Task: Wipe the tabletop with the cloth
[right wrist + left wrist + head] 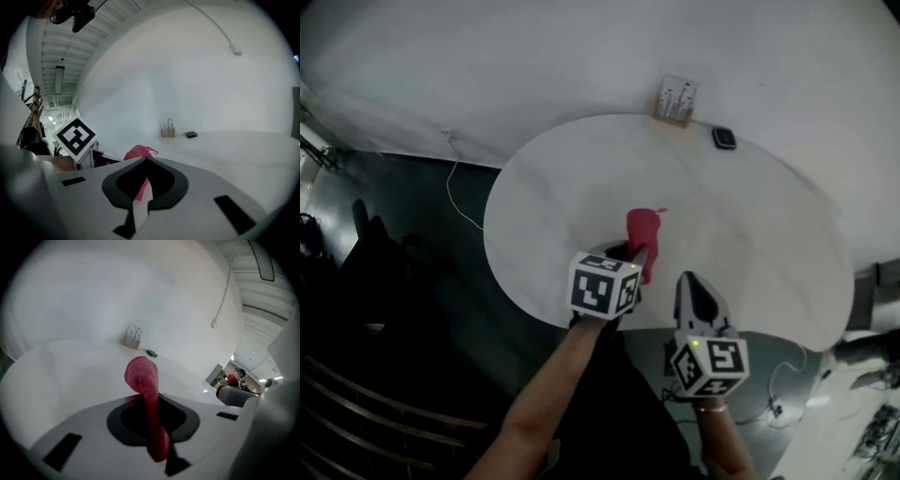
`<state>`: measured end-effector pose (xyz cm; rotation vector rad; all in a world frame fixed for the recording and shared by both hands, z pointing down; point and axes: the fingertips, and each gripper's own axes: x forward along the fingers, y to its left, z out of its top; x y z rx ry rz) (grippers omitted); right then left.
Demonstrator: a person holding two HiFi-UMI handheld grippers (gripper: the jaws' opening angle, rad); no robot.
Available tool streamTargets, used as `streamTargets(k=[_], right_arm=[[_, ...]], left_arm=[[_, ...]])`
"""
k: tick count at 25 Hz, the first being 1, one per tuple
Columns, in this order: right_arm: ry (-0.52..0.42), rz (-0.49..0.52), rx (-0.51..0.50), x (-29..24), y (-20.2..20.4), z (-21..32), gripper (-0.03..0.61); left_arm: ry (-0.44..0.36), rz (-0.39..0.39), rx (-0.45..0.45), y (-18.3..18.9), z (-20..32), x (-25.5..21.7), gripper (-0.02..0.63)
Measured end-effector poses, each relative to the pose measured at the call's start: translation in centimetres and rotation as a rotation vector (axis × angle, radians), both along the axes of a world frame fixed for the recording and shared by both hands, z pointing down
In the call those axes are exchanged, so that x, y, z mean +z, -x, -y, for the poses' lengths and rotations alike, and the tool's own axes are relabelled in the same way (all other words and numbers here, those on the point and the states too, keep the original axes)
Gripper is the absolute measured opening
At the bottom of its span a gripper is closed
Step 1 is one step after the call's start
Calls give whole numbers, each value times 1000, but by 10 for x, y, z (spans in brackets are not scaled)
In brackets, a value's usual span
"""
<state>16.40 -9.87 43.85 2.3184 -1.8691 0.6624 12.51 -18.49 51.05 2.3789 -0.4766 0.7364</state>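
Observation:
A red cloth (644, 236) lies bunched on the round white table (769, 234), near its front edge. My left gripper (638, 253) is shut on the cloth; in the left gripper view the cloth (142, 376) runs as a strip between the jaws and bulges out beyond their tips (151, 399). My right gripper (686, 279) hovers over the table's front edge, just right of the cloth, with its jaws shut and holding nothing. In the right gripper view the cloth (138, 152) and the left gripper's marker cube (75, 136) show to the left, past my right gripper (146, 160).
A small wooden holder (677, 100) with white items stands at the table's far edge against the wall, with a small black object (724, 138) beside it. A white cable (457, 192) trails over the dark floor to the left. More cables lie on the floor at the lower right.

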Motion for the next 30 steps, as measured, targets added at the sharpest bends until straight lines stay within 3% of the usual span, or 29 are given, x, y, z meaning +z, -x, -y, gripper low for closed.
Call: streamTargets(k=[3,7,12,24,30], right_arm=[[5,-5,40,-1,-14,-14,2],[15,-4,52,3,-21,-21,2],[17,3,-2,6,-8,-8,2],[11,12,-253,10,77,32,2],[4,1,-326,8,106,35,2]], left_arm=[[49,33,84,-29,-25,16,51],[57,141,93,-20,-36,41,51],[44,182,-56,43,-17,51,51],[83,206,-473,237,0,67,51],[74,229,-582,293,-4,66,51]])
